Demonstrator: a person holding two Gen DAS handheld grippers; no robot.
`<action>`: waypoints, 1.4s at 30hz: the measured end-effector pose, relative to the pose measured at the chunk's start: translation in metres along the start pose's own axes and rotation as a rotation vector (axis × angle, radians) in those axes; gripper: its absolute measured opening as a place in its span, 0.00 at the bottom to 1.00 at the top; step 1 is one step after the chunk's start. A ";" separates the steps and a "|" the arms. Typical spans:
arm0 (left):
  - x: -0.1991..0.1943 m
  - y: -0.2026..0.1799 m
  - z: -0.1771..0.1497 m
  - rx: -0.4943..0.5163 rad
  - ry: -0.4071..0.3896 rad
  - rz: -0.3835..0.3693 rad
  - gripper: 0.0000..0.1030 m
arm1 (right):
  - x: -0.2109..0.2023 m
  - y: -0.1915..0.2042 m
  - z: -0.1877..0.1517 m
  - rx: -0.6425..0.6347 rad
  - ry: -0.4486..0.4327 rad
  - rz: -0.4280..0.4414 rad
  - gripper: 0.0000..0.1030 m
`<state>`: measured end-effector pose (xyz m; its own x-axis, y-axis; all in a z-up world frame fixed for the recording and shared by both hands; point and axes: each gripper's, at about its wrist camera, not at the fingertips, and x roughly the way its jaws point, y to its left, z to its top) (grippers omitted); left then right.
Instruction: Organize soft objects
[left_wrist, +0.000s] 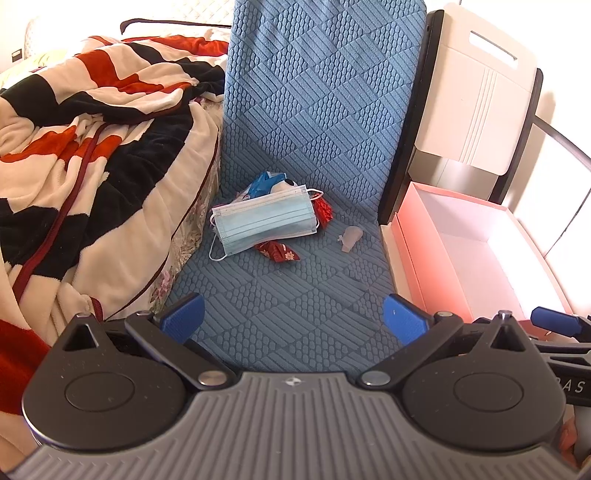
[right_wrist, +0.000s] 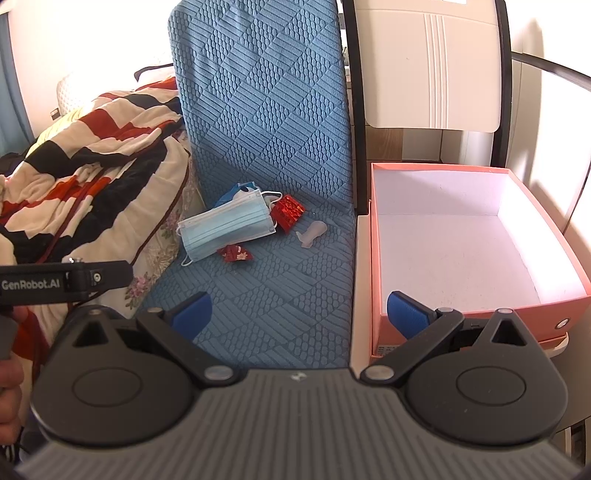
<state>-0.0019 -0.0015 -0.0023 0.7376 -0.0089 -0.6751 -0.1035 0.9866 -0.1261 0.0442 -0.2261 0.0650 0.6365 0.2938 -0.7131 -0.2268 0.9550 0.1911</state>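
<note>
On blue quilted seat cushion (left_wrist: 295, 288), near its back: small heap of soft items, well apart from both grippers. Leftmost, pale blue face mask (left_wrist: 264, 223), draped over the rest; likely featherlight, limp, best pinched at pleated middle or an ear loop. Then red foil packets (left_wrist: 279, 253), crinkly, slippery. Then whitish squishy figure (left_wrist: 351, 238). Rightmost, empty pink box (right_wrist: 380, 236). Left gripper (left_wrist: 293, 319) spread wide, empty. Right gripper (right_wrist: 301, 312) likewise.
</note>
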 end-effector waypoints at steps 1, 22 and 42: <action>0.000 0.000 0.000 -0.003 0.000 -0.001 1.00 | 0.000 0.000 0.000 0.000 0.000 -0.002 1.00; 0.003 0.004 -0.002 -0.018 0.012 -0.002 1.00 | 0.000 -0.002 0.002 0.008 -0.002 0.008 1.00; 0.004 0.010 0.001 -0.029 0.000 -0.001 1.00 | 0.011 0.003 0.000 -0.019 0.025 0.032 1.00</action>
<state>0.0011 0.0089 -0.0054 0.7379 -0.0098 -0.6748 -0.1221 0.9815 -0.1477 0.0509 -0.2195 0.0576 0.6099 0.3233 -0.7235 -0.2615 0.9440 0.2014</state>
